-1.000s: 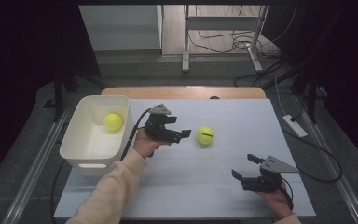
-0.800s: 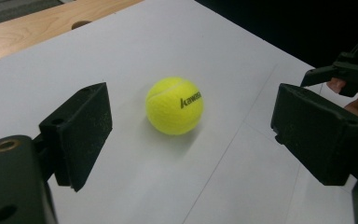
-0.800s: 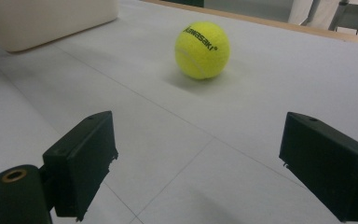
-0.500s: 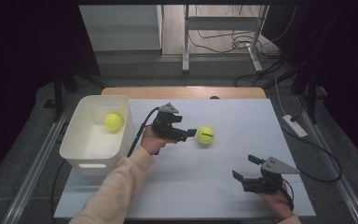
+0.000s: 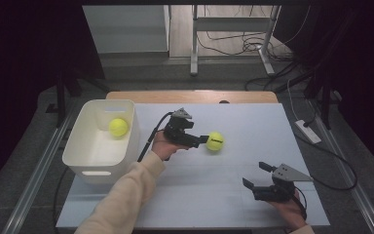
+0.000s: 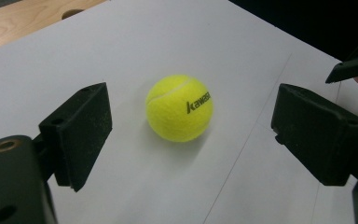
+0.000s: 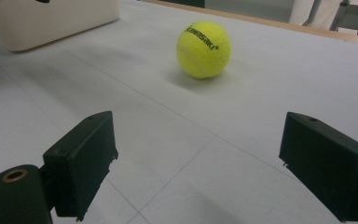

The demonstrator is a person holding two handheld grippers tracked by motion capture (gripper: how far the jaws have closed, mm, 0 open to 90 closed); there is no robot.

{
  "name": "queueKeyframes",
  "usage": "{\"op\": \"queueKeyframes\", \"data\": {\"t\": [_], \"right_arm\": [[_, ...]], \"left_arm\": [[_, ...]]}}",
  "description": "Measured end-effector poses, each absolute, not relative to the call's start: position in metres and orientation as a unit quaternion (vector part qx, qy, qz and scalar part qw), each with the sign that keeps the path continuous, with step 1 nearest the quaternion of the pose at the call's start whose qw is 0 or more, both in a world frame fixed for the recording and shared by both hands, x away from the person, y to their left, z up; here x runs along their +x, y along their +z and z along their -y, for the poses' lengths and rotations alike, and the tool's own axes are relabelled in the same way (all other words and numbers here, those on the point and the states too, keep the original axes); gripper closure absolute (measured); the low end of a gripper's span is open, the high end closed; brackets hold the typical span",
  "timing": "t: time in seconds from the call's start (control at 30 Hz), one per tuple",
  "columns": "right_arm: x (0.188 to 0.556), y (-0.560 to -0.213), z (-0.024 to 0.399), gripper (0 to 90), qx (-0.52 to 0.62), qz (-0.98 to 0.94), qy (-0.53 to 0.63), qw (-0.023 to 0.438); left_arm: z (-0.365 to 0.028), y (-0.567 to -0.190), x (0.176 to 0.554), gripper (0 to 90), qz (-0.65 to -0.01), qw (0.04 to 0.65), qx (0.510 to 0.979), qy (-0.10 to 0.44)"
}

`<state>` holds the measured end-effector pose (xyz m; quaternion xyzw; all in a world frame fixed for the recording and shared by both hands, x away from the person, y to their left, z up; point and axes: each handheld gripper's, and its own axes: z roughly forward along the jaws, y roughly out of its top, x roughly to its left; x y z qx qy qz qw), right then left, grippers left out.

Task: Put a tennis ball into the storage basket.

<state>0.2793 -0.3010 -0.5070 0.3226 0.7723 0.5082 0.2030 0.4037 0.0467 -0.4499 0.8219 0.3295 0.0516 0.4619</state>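
A dim room, dark curtains on both sides, and a white-covered tabletop with one wooden strip showing along its far edge. The tennis ball sits free near the middle of that tabletop, a touch toward the far edge. It's round, so there's no long axis to line up with. What matters is the gap: the left tongs point straight at the ball, tips just short of it, jaws spread wide with the ball centred ahead of them and neither pad touching. The right tongs rest well apart near the near right corner, jaws also spread, holding nothing; left is clearly the nearer hand. A white bin by the left edge holds a second ball. Against a second ago, the left tongs have slid toward the ball and dipped, opening unchanged; the right hasn't budged.
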Motion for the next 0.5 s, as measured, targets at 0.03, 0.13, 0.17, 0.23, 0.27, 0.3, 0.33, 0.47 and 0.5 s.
{"op": "queueKeyframes", "data": {"t": [0.03,0.13,0.17,0.23,0.27,0.3,0.33,0.47,0.5], "right_arm": [[0.279,-0.507,0.301,10.7,0.322,-0.773,0.507,0.204],[0.280,-0.507,0.301,10.7,0.321,-0.772,0.509,0.203],[0.280,-0.507,0.301,10.7,0.321,-0.772,0.509,0.203],[0.280,-0.507,0.301,10.7,0.321,-0.773,0.509,0.204],[0.280,-0.507,0.301,10.7,0.321,-0.773,0.509,0.204],[0.281,-0.507,0.301,10.7,0.321,-0.773,0.509,0.204],[0.281,-0.507,0.300,10.7,0.320,-0.773,0.509,0.204],[0.281,-0.507,0.300,10.7,0.319,-0.773,0.510,0.203],[0.281,-0.507,0.300,10.7,0.319,-0.773,0.509,0.203]], "left_arm": [[-0.046,-0.451,0.404,13.0,-0.329,0.461,0.822,0.051],[-0.043,-0.454,0.407,13.0,-0.330,0.458,0.824,0.049],[-0.043,-0.454,0.407,13.0,-0.330,0.458,0.824,0.049],[-0.040,-0.456,0.409,13.0,-0.330,0.456,0.825,0.048],[-0.040,-0.456,0.409,13.0,-0.331,0.456,0.825,0.047],[-0.039,-0.457,0.410,13.0,-0.331,0.456,0.825,0.048],[-0.038,-0.457,0.410,13.0,-0.332,0.456,0.825,0.049],[-0.033,-0.460,0.412,13.0,-0.328,0.453,0.827,0.056],[-0.032,-0.460,0.413,13.0,-0.326,0.452,0.828,0.058]]}}
